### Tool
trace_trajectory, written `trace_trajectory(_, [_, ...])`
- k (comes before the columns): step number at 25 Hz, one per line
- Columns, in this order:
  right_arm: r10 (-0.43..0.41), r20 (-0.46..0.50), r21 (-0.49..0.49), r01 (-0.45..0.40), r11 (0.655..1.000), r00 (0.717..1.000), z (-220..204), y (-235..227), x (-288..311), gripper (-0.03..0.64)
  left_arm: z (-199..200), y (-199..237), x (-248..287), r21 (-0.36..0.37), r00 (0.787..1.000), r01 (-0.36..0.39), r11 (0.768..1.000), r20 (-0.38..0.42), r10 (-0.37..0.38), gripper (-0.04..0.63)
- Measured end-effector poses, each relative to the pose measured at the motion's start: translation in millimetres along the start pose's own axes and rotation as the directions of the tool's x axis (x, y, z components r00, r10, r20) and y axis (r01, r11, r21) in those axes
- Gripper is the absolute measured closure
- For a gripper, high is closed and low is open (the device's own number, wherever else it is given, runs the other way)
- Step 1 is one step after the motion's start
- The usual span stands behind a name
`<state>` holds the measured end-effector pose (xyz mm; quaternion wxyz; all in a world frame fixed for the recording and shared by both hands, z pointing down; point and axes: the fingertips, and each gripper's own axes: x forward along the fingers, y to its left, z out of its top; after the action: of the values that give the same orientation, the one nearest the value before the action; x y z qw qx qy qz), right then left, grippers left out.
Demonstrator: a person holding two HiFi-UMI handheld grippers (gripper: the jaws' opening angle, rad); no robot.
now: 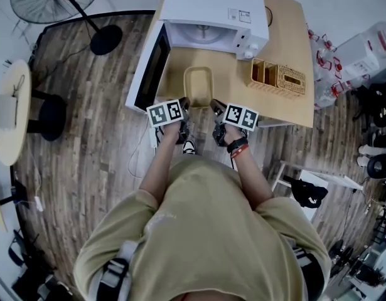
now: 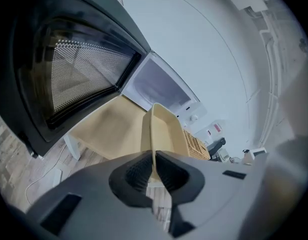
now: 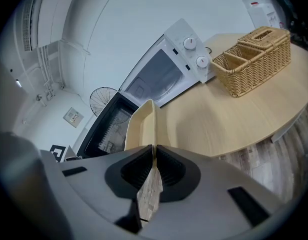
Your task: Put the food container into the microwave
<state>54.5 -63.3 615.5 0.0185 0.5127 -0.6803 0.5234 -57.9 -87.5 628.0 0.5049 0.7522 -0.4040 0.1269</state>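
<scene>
**Desk:** How far along are we?

**Me:** The table (image 1: 290,39) carries the microwave (image 1: 208,8) at its far side. Its door (image 1: 150,68) is swung wide open to the left, so the cavity is clear to receive. I count that part as done.

**Desk:** And the food container?

**Me:** The food container (image 1: 198,83) isn't inside yet. It is over the tabletop just in front of the open cavity and in line with it, with the wicker basket (image 1: 279,75) apart on its right. I can't tell whether it is lifted clear of the wood.

**Desk:** Who has it?

**Me:** Both of my grippers. My left gripper (image 2: 154,170) is clamped on its near rim, jaws almost together with the thin wall pinched between them. My right gripper (image 3: 154,165) pinches the same rim the same way.

**Desk:** What's left?

**Me:** As I judge it, carrying it forward into the cavity, setting it down and letting go.
</scene>
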Motion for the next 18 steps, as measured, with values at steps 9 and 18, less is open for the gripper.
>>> trace_trajectory(9, [-0.024, 0.049, 0.011, 0.023, 1.0, 0.998, 30, 9, 24, 0.572, 40, 4, 15, 0.029, 0.999, 0.038, 0.999, -0.015, -0.037, 0.555])
trace_trajectory(18, [-0.047, 0.092, 0.089, 0.038, 0.995, 0.995, 50, 3, 36, 0.571, 52, 6, 33, -0.004, 0.998, 0.068, 0.998, -0.009, -0.068, 0.555])
